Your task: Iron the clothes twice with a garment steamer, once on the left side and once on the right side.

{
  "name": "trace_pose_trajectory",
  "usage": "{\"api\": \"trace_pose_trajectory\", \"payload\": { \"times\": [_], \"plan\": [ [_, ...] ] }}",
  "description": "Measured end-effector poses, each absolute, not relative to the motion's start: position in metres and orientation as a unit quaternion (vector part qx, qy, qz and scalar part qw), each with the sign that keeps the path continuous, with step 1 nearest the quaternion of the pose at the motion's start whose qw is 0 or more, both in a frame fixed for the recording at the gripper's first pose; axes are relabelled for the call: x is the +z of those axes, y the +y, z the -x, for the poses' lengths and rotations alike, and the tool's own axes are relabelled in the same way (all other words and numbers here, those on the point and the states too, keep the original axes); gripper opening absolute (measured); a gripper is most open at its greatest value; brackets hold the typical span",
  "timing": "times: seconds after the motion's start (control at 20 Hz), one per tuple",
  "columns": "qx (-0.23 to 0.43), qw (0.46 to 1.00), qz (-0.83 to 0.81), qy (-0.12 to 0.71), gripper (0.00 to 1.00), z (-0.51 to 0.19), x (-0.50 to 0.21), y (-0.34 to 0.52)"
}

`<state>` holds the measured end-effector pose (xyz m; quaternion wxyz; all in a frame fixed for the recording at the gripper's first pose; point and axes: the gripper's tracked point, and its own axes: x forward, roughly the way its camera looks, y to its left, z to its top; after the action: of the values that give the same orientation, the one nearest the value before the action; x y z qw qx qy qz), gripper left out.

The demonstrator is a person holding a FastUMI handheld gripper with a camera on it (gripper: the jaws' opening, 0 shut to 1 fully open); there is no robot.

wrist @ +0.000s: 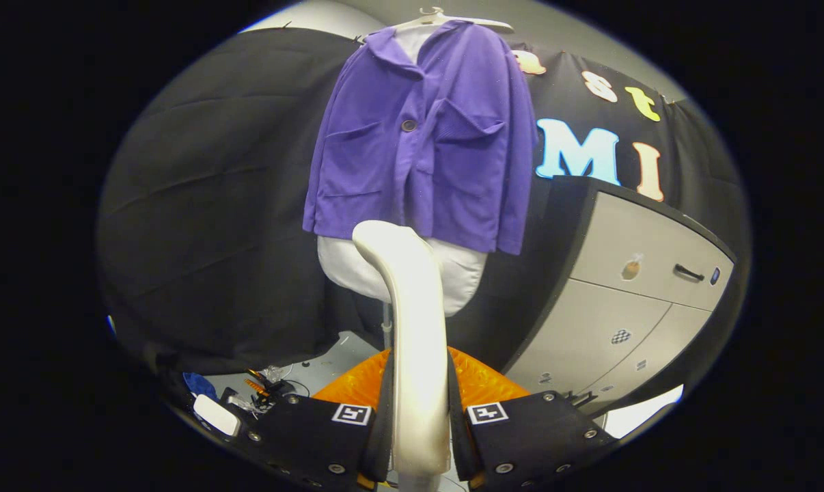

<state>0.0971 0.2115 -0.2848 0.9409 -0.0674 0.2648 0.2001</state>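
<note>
Purple jacket (422, 137) well ahead, claw (419, 417) clamping cream steamer (412, 321)

There was one purple jacket (422, 137) on one hanger (446, 17) at twelve o'clock, and one steamer (415, 328) clamped between the two fingers (385, 424) of the one gripper (419, 427). At three o'clock stood one cabinet (624, 307) with one handle (689, 272).

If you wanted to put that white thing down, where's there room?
The tool is shut on the white steamer. Bare grey floor lies between the black cloth and the orange base. It's crowded near the cables beside it.
</note>
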Motion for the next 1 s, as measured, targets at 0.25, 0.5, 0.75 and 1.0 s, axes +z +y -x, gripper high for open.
{"api": "trace_pose_trajectory", "payload": {
  "times": [0.25,0.5,0.75,1.0],
  "plan": [
    [0.16,0.958,0.017,0.237,0.37,-0.072,-0.239,0.141],
    [0.131,0.972,-0.014,0.194,0.37,-0.05,-0.178,0.086],
    [0.116,0.981,-0.025,0.152,0.37,-0.032,-0.132,0.047],
    [0.085,0.99,-0.044,0.106,0.36,-0.023,-0.09,0.006]
  ]
}}
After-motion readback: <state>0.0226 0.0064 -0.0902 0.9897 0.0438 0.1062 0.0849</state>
